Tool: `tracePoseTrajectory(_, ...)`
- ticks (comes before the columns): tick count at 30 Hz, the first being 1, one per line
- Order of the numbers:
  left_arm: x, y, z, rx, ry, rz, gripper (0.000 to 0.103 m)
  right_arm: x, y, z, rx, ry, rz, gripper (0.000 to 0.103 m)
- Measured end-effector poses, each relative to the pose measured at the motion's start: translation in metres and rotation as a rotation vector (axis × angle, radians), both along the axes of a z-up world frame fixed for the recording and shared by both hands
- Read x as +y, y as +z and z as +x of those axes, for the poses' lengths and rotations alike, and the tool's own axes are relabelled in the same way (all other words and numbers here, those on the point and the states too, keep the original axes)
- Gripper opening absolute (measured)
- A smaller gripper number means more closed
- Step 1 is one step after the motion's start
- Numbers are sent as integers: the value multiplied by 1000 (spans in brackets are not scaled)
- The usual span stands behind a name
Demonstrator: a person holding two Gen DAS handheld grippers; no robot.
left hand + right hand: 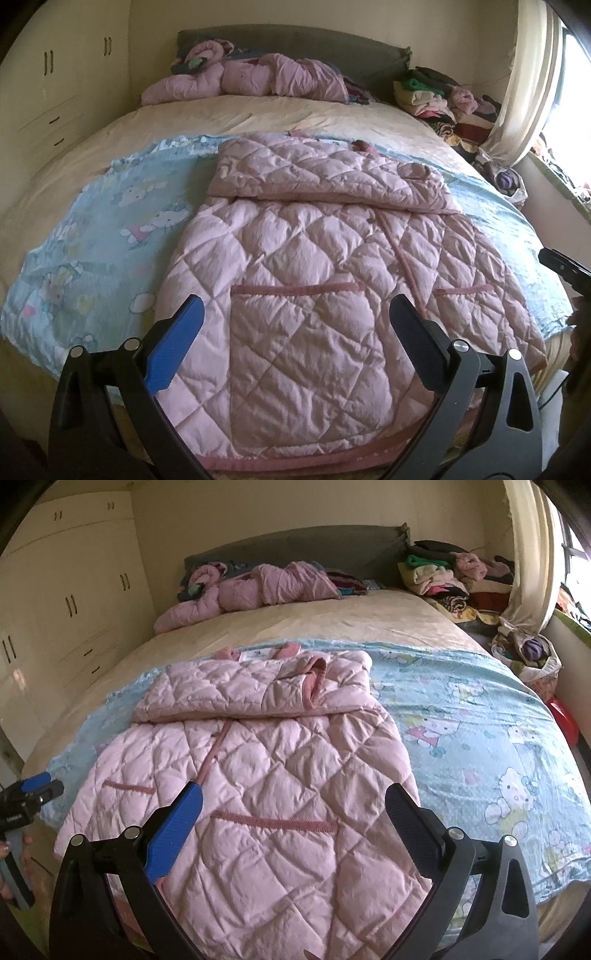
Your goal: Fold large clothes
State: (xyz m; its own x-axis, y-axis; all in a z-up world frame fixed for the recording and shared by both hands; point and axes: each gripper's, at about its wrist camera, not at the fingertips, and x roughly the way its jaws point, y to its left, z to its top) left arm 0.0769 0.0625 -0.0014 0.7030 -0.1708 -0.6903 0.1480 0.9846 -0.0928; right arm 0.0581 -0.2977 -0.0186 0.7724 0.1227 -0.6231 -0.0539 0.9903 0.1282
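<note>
Left wrist: bed (258, 110), blue sheet (110, 206), wardrobe (55, 92)

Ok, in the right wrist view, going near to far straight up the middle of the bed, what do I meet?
Right tool → pink quilted jacket → blue cartoon-print sheet → bare cream mattress → crumpled pink garment → grey headboard.

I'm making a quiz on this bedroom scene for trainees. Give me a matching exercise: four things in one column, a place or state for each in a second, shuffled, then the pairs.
Things:
1. quilted pink coat
2. blue cartoon sheet
3. pile of clothes
4. left gripper

Places or states:
A. stacked beside the headboard, near the window
B. open, holding nothing
C. spread flat, top part folded across
D. covers the near end of the bed

Pairs: 1-C, 2-D, 3-A, 4-B
</note>
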Motion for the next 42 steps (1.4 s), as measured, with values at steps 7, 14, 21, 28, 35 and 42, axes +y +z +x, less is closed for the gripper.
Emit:
tracePoseTrajectory(7, 14, -19, 1, 41, 37, 22, 94, -6, -17, -5, 42, -1, -9, 99)
tracePoseTrajectory(14, 39, -45, 2, 109, 94, 40, 94, -8, -36, -5, 102, 2, -32, 99)
tracePoseTrajectory(21, 67, -66, -4, 171, 125, -9, 94, -10, -44, -6, 122, 9, -53, 99)
tracePoseTrajectory(28, 95, -88, -14, 227, 162, -42, 94, -17, -47, -6, 132, -12, -69, 99)
tracePoseTrajectory(35, 101, -108, -20, 267, 155, -82, 94, -25, -53, -8, 151, -15, -65, 99)
tracePoseTrajectory(42, 102, -119, -24, 265, 142, -171, 68, -38, -63, -14, 184, -30, -55, 99)
